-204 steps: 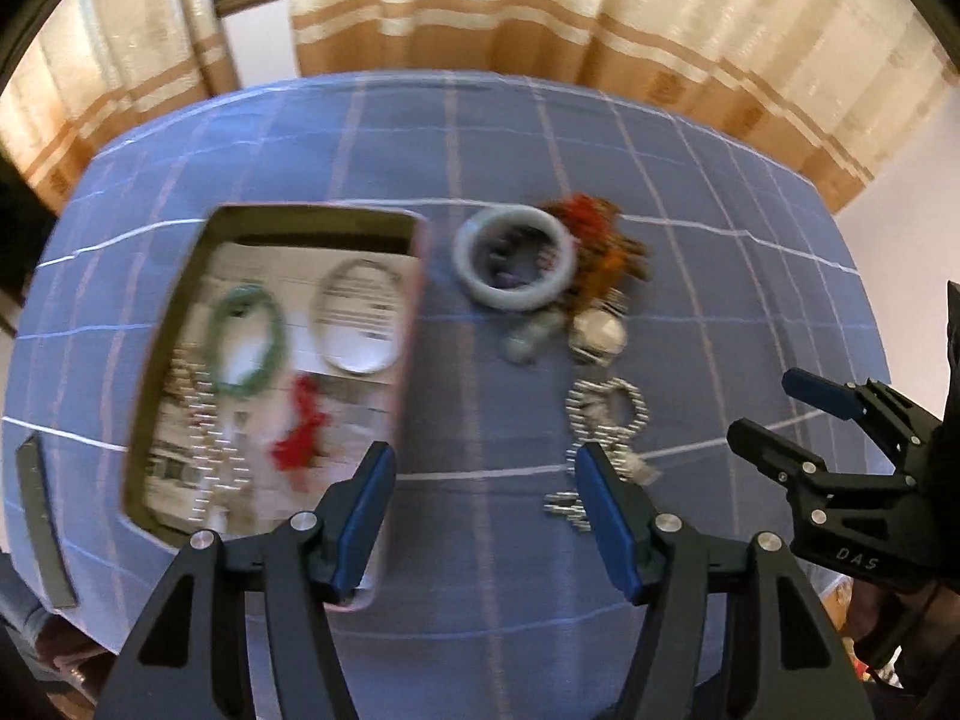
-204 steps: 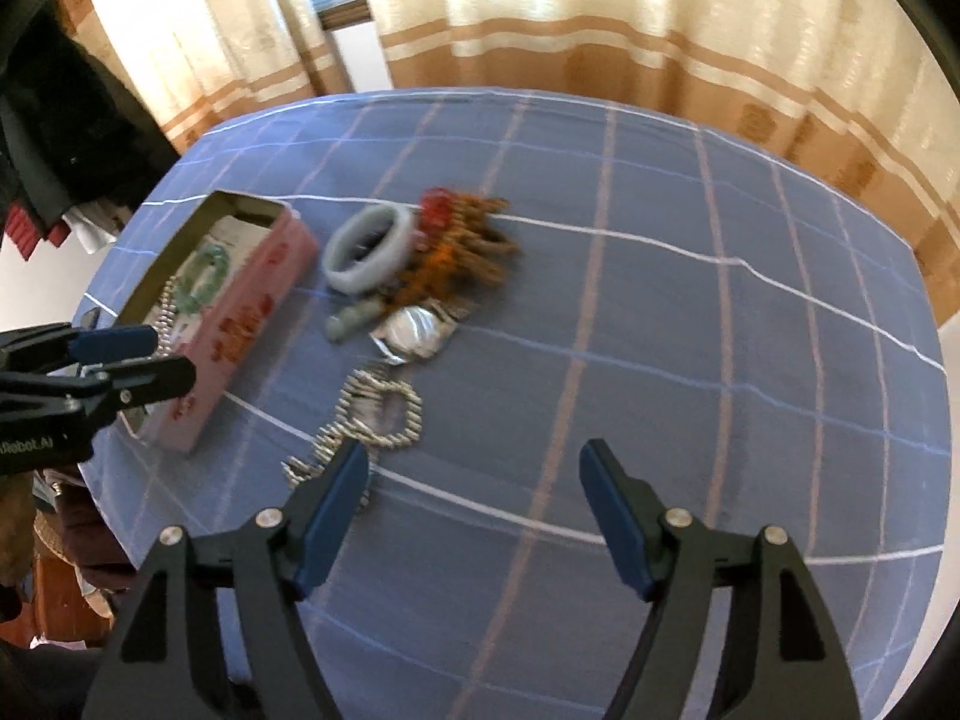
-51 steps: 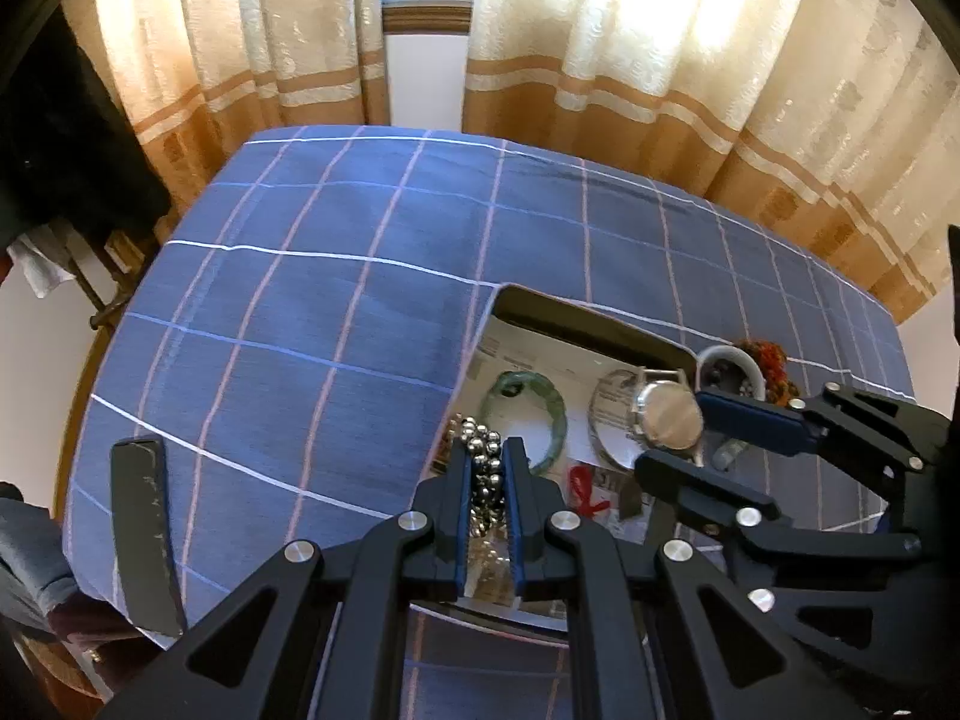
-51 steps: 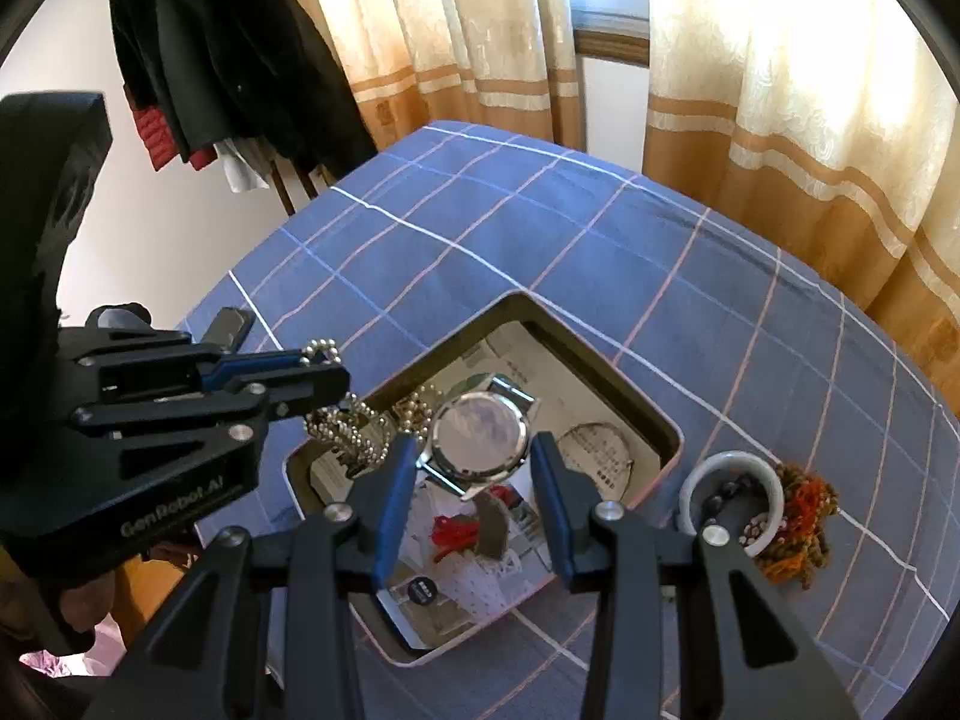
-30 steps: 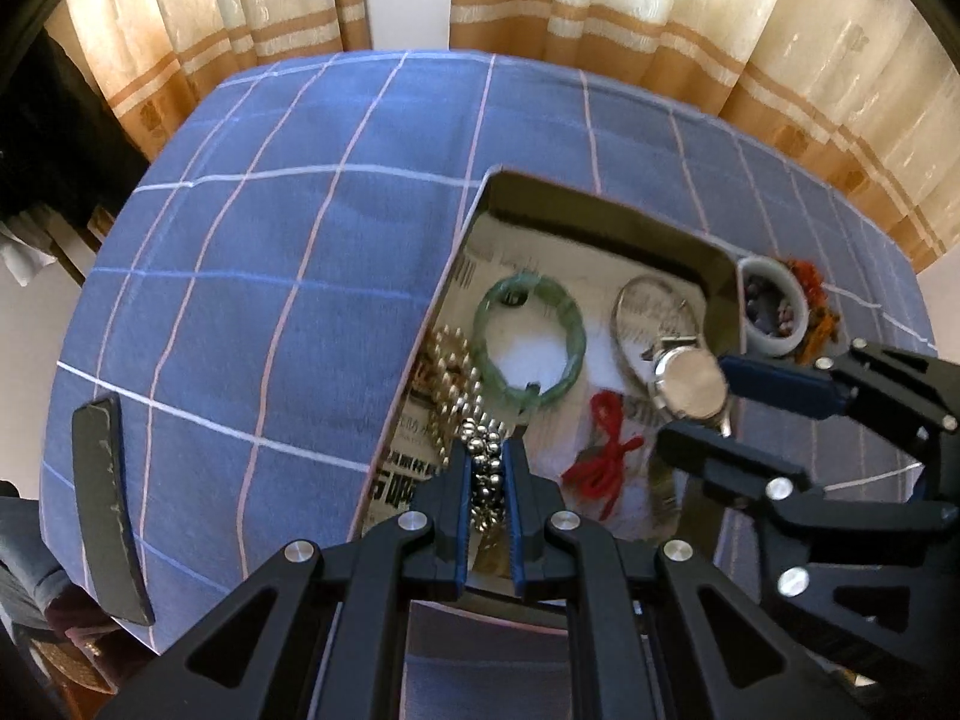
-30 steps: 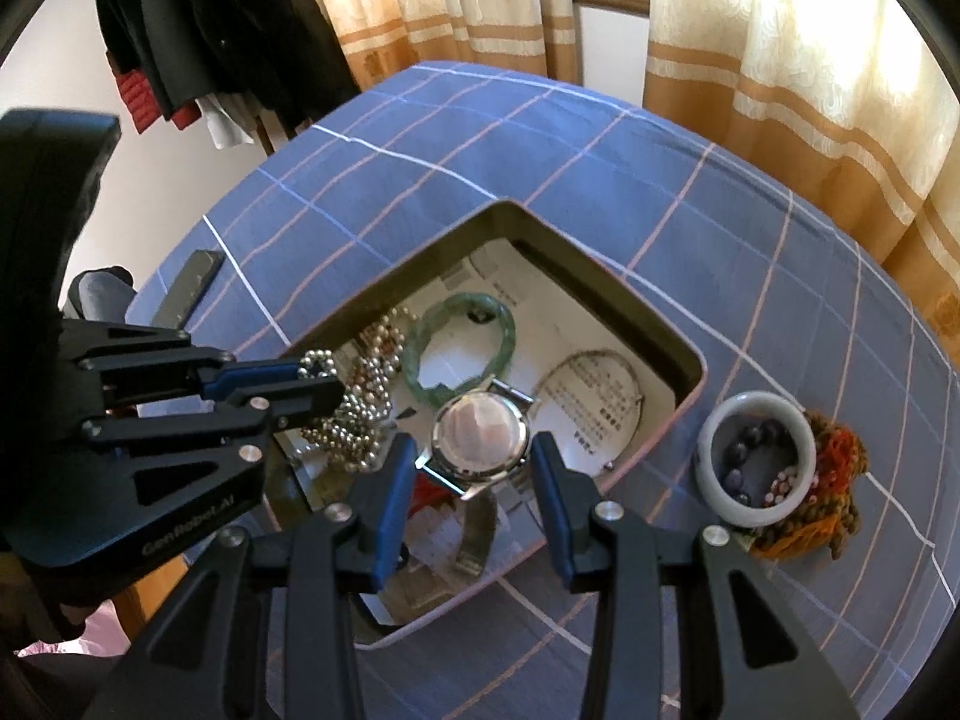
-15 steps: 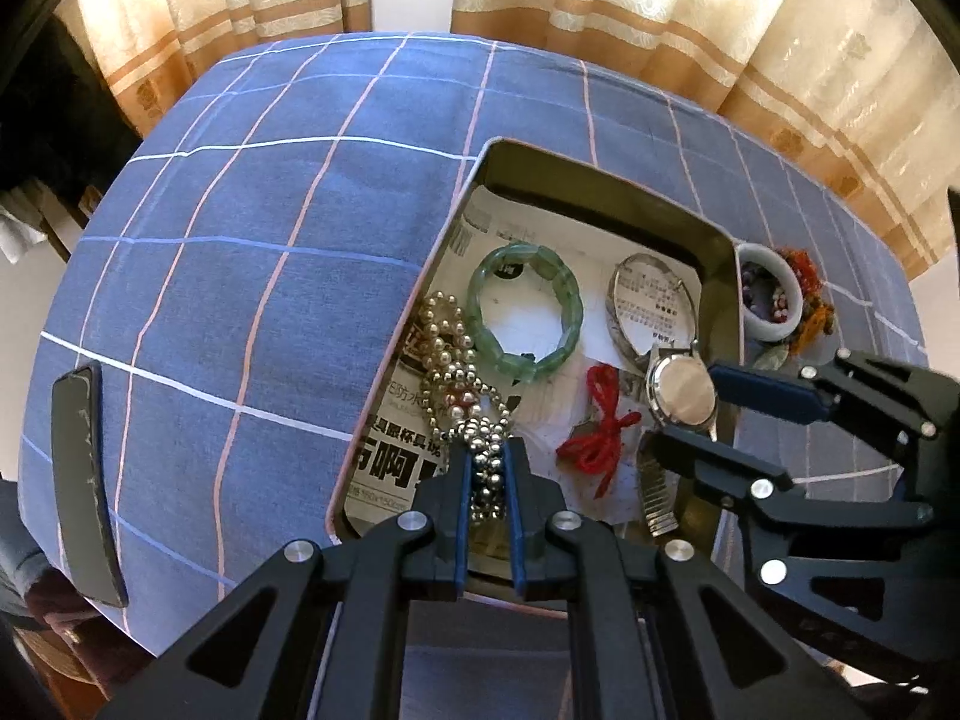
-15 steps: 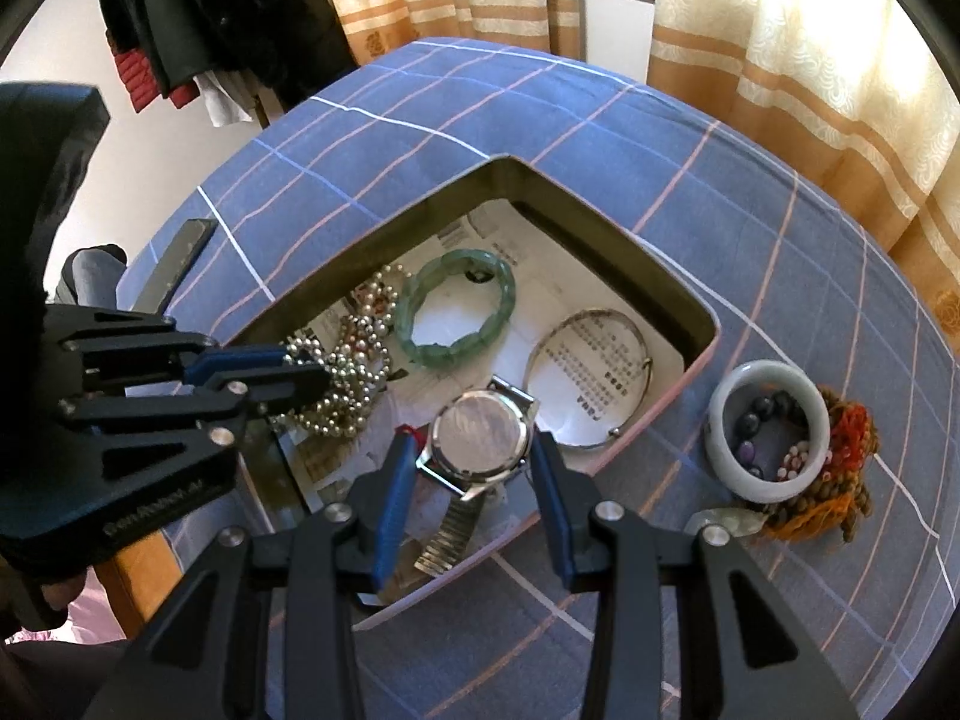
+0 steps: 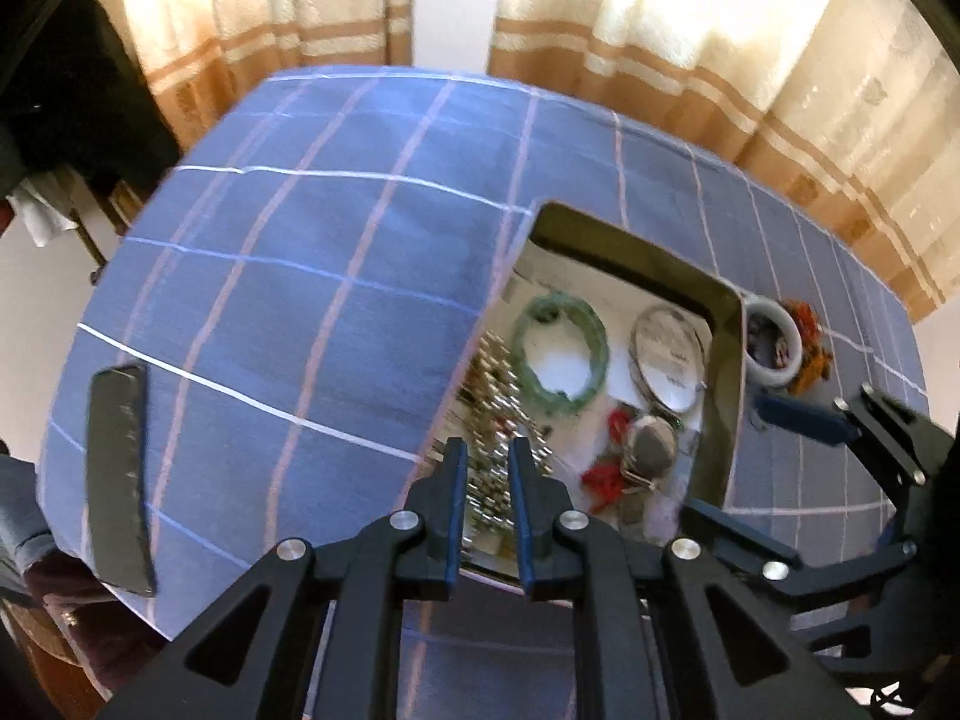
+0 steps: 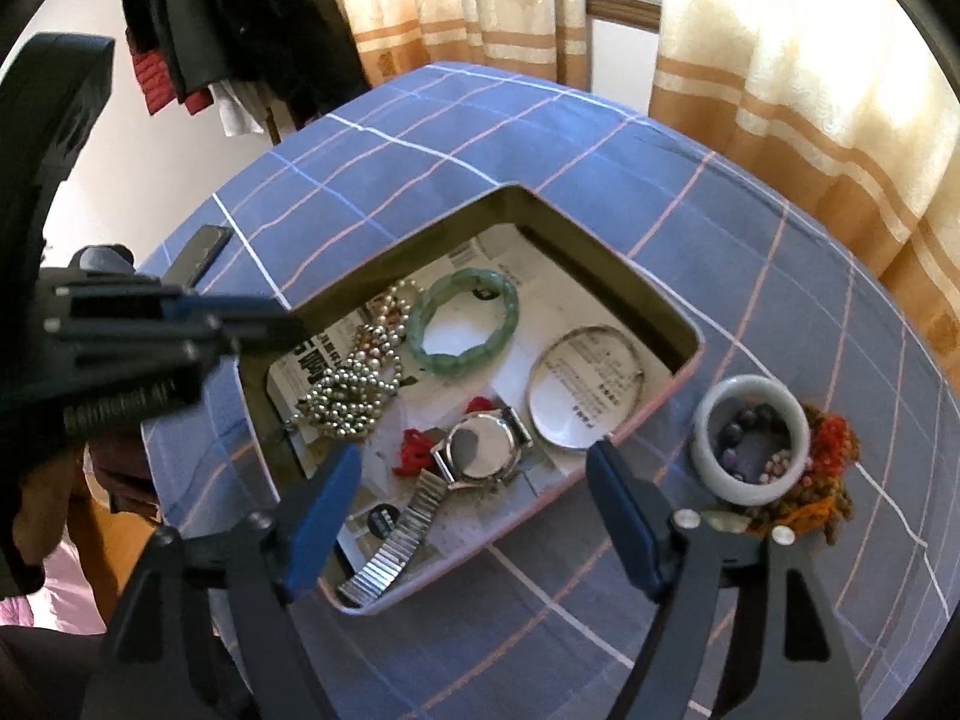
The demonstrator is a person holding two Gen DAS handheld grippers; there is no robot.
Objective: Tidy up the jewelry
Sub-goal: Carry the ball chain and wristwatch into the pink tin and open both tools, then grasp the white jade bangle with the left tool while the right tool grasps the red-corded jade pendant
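In the rt wrist view our right gripper sits at the bottom of the frame w/ jaws spread wide, nothing between them. The watch lies face up in the box just above the gap, its metal strap trailing toward lower left; no finger touches it.

In the lft wrist view our left gripper is bottom centre, jaws narrow but parted a little. The silver bead chain shows thru the gap and beyond the tips; we can't tell whether the pads still touch it. In the rt wrist view that chain is heaped on the box's newspaper lining, left of centre, and looks clear of the left gripper's tips.

Also in the box, rt wrist view: green bangle above centre, thin silver hoop to its right, red knot just left of the watch.

Outside the box, right side of frame, a white bangle lies on the blue checked cloth w/ loose beads inside it, and an orange-red bead bunch touches its right side. A dark flat bar lies at the lower left of the lft wrist frame, well apart from the box.
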